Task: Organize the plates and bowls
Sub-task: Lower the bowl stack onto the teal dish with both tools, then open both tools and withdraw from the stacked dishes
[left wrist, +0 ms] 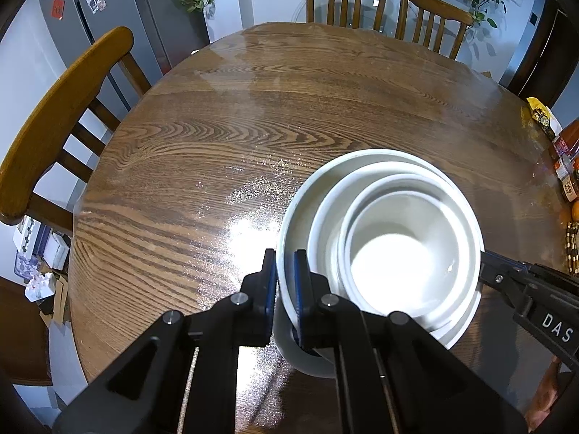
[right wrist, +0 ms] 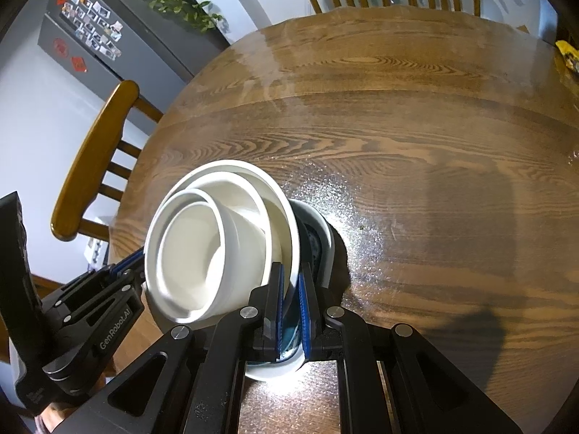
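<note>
Several white bowls (left wrist: 398, 253) are nested one inside another, the smallest innermost, and the stack is seated in a wider outer bowl (right wrist: 322, 249) with a dark patterned inside; nothing else can be made out in them, and the whole is placed near the close edge of the round wooden table (left wrist: 253, 115). The outer rim is clenched on one side by the left gripper (left wrist: 286, 282), its blue pads (left wrist: 299, 289) pressed either side of the wall; the opposite rim is clamped likewise by the right gripper (right wrist: 289, 307); both are angled steeply downward; wooden chairs (left wrist: 54, 137) are ranged around the table.
</note>
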`<state>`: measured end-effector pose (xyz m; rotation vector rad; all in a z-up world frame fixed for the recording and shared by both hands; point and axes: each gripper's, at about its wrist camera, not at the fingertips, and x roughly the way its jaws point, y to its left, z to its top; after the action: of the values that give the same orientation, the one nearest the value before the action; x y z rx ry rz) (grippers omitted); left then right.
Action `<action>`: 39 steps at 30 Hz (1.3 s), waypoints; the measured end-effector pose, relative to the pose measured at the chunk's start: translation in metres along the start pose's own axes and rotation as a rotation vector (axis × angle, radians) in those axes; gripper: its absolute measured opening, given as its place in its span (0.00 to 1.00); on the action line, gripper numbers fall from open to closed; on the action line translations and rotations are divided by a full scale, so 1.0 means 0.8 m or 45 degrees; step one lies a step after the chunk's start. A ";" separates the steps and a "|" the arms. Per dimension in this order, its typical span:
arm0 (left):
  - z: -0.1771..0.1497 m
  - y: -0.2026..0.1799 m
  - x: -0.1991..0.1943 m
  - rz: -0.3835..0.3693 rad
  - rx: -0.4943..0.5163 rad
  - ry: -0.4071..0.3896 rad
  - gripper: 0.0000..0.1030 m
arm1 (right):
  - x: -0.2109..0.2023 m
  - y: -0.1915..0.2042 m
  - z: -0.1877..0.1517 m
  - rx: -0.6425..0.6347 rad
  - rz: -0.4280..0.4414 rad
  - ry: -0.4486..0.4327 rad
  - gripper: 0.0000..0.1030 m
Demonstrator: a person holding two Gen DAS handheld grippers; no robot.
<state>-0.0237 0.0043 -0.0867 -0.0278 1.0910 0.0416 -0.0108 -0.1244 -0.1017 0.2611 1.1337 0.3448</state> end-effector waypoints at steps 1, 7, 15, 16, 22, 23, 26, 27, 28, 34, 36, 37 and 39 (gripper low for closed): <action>0.000 0.000 0.000 0.001 -0.002 -0.001 0.08 | -0.001 0.000 0.000 0.001 -0.003 -0.006 0.10; 0.000 0.003 0.001 -0.020 -0.010 -0.002 0.14 | -0.005 -0.001 -0.001 0.006 -0.025 -0.032 0.10; 0.000 0.030 -0.026 0.015 -0.042 -0.113 0.61 | -0.054 0.003 -0.004 -0.080 -0.136 -0.218 0.10; -0.001 0.033 -0.032 0.015 -0.043 -0.131 0.64 | -0.059 0.004 -0.006 -0.101 -0.152 -0.230 0.10; -0.016 0.044 -0.071 0.003 0.003 -0.218 0.86 | -0.085 0.018 -0.033 -0.276 -0.114 -0.243 0.54; -0.020 0.045 -0.074 0.011 0.012 -0.226 0.89 | -0.088 0.021 -0.038 -0.298 -0.103 -0.246 0.56; -0.031 0.046 -0.086 0.021 0.027 -0.253 0.99 | -0.096 0.028 -0.052 -0.365 -0.089 -0.251 0.56; -0.035 0.044 -0.090 0.020 0.029 -0.262 0.99 | -0.097 0.032 -0.057 -0.392 -0.073 -0.242 0.56; -0.038 0.044 -0.092 0.013 0.026 -0.265 0.99 | -0.098 0.033 -0.061 -0.409 -0.064 -0.238 0.57; -0.052 0.031 -0.096 -0.014 0.012 -0.242 0.99 | -0.095 0.039 -0.082 -0.505 -0.050 -0.229 0.57; -0.057 0.027 -0.099 -0.034 -0.007 -0.232 0.99 | -0.095 0.038 -0.084 -0.511 -0.039 -0.221 0.57; -0.059 0.024 -0.099 -0.037 -0.008 -0.233 0.99 | -0.095 0.036 -0.086 -0.512 -0.033 -0.216 0.57; -0.064 0.019 -0.102 -0.020 -0.009 -0.238 0.99 | -0.095 0.032 -0.089 -0.510 -0.030 -0.214 0.57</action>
<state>-0.1071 0.0158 -0.0378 -0.0379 0.9039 0.0333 -0.1084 -0.1292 -0.0573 -0.0760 0.8796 0.5104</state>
